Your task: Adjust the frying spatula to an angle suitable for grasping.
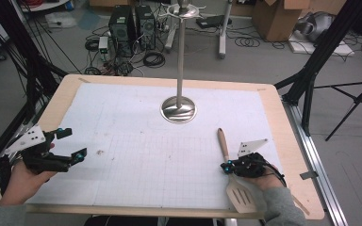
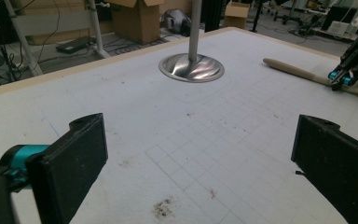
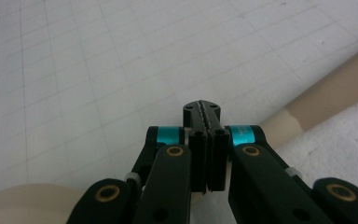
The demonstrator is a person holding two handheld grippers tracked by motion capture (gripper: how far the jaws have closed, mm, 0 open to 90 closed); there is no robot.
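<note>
— Spatula (image 1: 233, 176) first: where is it lying?

— It is lying flat on the white gridded mat (image 1: 136, 141) near the table's front right corner, its wooden handle pointing away from the person toward the metal stand (image 1: 179, 106), its slotted blade sitting at the mat's near edge. In the left gripper view its handle (image 2: 291, 70) is showing at the far right.

— And the right gripper (image 1: 227, 167)?

— A hand is holding it low over the spatula, right where handle and blade are meeting. In the right gripper view its jaws are sitting pressed together with nothing visible between them, the pale handle (image 3: 326, 100) running off to the upper right just behind the tips. Whether the tips are touching the spatula, I cannot tell.

— The left gripper (image 1: 73, 143)?

— A hand is holding it at the mat's left edge, well apart from the spatula, jaws spread wide. Its own camera is looking between the two black pads (image 2: 70, 170) across bare mat, with a small brown smudge (image 2: 163, 208) below.

— The stand?

— It is standing upright at the mat's far middle, on a round shiny base.
</note>
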